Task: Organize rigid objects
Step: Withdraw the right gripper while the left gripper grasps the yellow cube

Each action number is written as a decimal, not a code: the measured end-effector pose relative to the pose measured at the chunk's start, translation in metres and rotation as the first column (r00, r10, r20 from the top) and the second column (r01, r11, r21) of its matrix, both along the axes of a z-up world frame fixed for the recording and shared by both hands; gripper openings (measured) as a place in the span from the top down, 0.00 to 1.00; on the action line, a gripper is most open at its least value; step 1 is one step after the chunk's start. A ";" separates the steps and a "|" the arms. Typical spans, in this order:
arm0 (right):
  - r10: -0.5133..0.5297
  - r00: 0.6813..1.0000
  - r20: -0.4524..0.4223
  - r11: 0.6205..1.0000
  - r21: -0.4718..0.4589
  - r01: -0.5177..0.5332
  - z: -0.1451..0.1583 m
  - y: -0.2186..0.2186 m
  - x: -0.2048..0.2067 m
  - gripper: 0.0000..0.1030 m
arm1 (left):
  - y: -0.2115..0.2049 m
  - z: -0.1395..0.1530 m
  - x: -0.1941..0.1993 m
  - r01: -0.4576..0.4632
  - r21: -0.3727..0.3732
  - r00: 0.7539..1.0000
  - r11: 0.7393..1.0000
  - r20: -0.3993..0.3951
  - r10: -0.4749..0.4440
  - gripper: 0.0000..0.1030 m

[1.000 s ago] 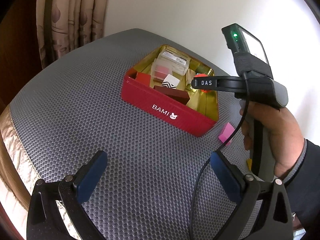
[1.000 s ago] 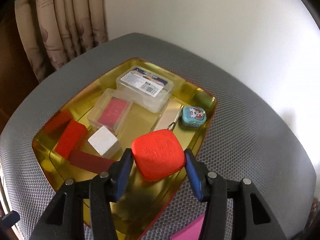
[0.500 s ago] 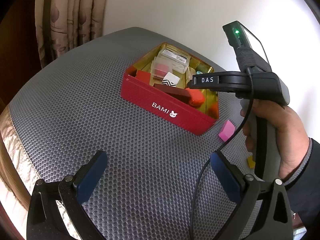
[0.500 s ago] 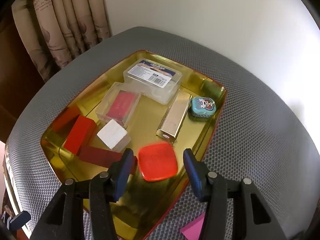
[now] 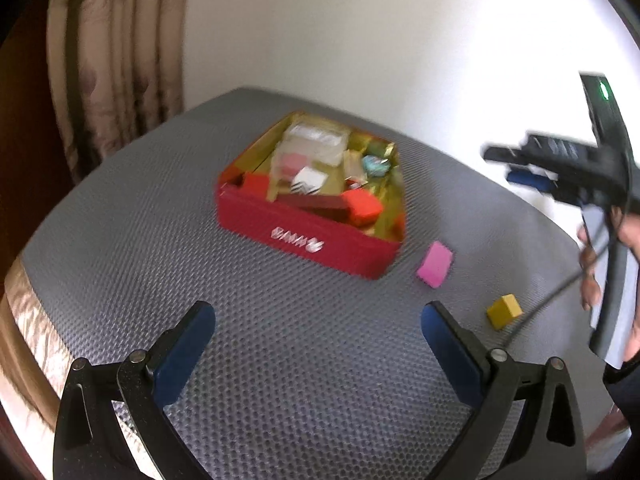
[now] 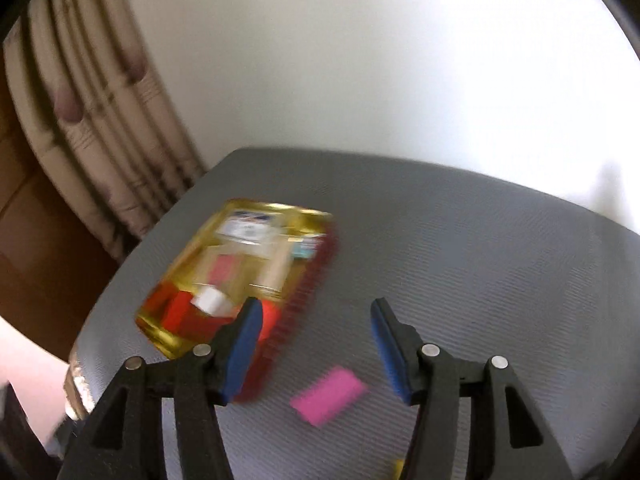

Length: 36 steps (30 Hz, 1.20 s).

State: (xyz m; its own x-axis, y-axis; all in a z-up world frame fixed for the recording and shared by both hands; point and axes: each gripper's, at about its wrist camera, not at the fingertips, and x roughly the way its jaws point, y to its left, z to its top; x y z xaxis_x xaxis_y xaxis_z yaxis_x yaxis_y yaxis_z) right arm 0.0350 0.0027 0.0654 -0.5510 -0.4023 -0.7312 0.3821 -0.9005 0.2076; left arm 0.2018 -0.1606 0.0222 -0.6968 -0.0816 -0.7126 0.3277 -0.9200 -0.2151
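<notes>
A red tin [image 5: 304,236] with a gold inside sits on the grey mesh mat, holding several small boxes and blocks. An orange-red square piece [image 5: 362,206] lies at its near right corner. A pink block [image 5: 435,264] and a yellow cube [image 5: 504,311] lie on the mat right of the tin. My left gripper [image 5: 316,312] hovers open and empty in front of the tin. My right gripper [image 5: 532,168] is raised at the far right, held by a hand [image 5: 592,276]. In the blurred right wrist view its jaws are opening with nothing between them, the right gripper [image 6: 316,308] above the pink block [image 6: 328,394] and beside the tin [image 6: 308,292].
A patterned curtain [image 5: 112,72] hangs at the back left against a white wall. The mat [image 5: 280,380] ends in a shiny gold fabric border [image 5: 24,320] at the left. A black cable [image 5: 548,300] trails from the right gripper over the mat near the yellow cube.
The right gripper let go of the orange-red piece into the tin, then lifted and swung away to the right with its jaws widening. The left gripper shifted only slightly.
</notes>
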 end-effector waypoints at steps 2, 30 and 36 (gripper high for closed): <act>-0.049 0.999 -0.015 0.999 0.003 0.049 -0.003 0.037 0.010 0.43 | 0.012 0.002 -0.002 0.041 -0.022 0.999 0.999 -0.025 -0.041 0.01; -0.425 0.890 0.165 0.852 -0.259 0.455 -0.108 0.288 0.117 0.43 | 0.228 -0.039 -0.154 0.327 -0.099 0.932 0.940 0.196 -0.304 0.65; -0.443 0.884 0.152 0.833 -0.295 0.468 -0.097 0.298 0.116 0.43 | 0.251 0.022 -0.181 0.324 -0.148 0.944 0.934 0.117 -0.308 0.65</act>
